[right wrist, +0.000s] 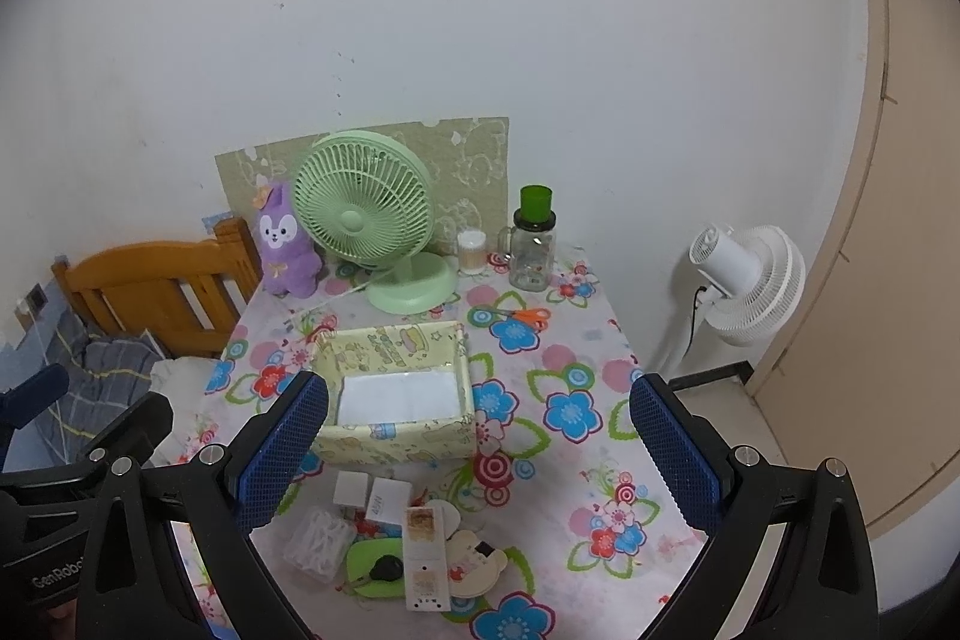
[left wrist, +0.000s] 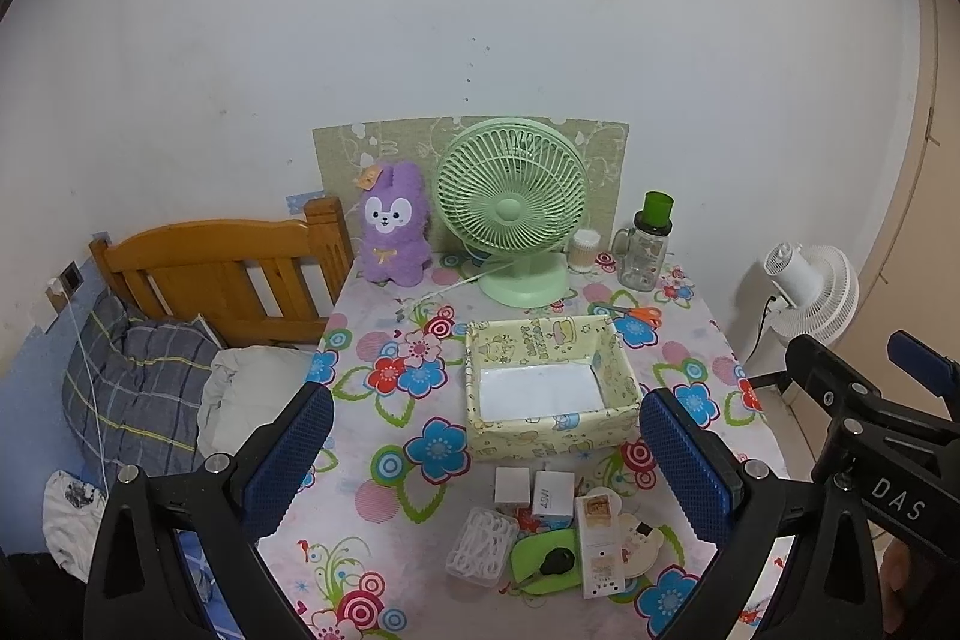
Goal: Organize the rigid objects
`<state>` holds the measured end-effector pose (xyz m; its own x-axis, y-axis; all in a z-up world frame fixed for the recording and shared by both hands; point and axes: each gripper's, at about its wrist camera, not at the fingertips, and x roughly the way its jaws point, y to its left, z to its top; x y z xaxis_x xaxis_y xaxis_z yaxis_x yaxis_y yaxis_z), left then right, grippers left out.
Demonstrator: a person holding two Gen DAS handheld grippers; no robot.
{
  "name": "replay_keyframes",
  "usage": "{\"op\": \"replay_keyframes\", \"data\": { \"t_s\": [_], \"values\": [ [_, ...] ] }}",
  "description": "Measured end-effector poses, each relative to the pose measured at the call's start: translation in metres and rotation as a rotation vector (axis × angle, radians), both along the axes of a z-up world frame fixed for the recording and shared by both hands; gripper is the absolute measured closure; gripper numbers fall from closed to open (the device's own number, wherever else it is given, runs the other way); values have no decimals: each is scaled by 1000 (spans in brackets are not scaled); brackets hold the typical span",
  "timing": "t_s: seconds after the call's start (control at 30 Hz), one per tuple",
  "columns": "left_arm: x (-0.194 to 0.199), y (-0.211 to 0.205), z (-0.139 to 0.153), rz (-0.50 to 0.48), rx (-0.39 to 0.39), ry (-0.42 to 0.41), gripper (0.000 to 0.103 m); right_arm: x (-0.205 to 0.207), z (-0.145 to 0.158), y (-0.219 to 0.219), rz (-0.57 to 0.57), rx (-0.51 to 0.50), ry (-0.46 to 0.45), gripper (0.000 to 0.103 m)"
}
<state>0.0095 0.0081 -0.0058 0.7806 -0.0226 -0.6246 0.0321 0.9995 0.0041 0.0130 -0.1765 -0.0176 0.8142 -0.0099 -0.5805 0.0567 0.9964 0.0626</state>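
Observation:
An empty yellow patterned box [left wrist: 552,439] [right wrist: 393,442] stands mid-table. Nearer the front edge lies a cluster: two white charger cubes [left wrist: 512,486] [right wrist: 349,490], a clear case of white picks [left wrist: 480,544] [right wrist: 318,541], a green case [left wrist: 528,559] [right wrist: 366,556] with a black key [left wrist: 559,560] [right wrist: 387,569] on it, a tall white carton [left wrist: 598,550] [right wrist: 426,559], and a bear-shaped item [left wrist: 645,538] [right wrist: 480,559]. My left gripper [left wrist: 489,466] hangs open above the cluster. My right gripper [right wrist: 480,457] is open too, holding nothing.
At the back stand a green desk fan [left wrist: 510,211], a purple plush [left wrist: 393,226], a swab jar [left wrist: 585,250] and a green-lidded glass jar [left wrist: 648,250]. Orange scissors [left wrist: 642,314] lie behind the box. A wooden bed [left wrist: 228,268] is left, a white floor fan [left wrist: 810,289] right.

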Motion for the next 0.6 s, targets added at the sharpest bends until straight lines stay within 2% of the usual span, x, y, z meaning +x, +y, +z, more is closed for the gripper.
{"op": "replay_keyframes", "data": {
  "t_s": [0.3, 0.47, 0.6],
  "values": [
    [6, 5, -6, 18, 6, 16, 0, 4, -2, 3, 16, 9, -2, 1],
    [11, 11, -16, 15, -19, 40, 0, 9, -12, 4, 26, 36, 21, 1],
    [16, 14, -28, 13, -11, 58, 0, 14, -24, 9, 31, 31, 38, 2]
  ]
}}
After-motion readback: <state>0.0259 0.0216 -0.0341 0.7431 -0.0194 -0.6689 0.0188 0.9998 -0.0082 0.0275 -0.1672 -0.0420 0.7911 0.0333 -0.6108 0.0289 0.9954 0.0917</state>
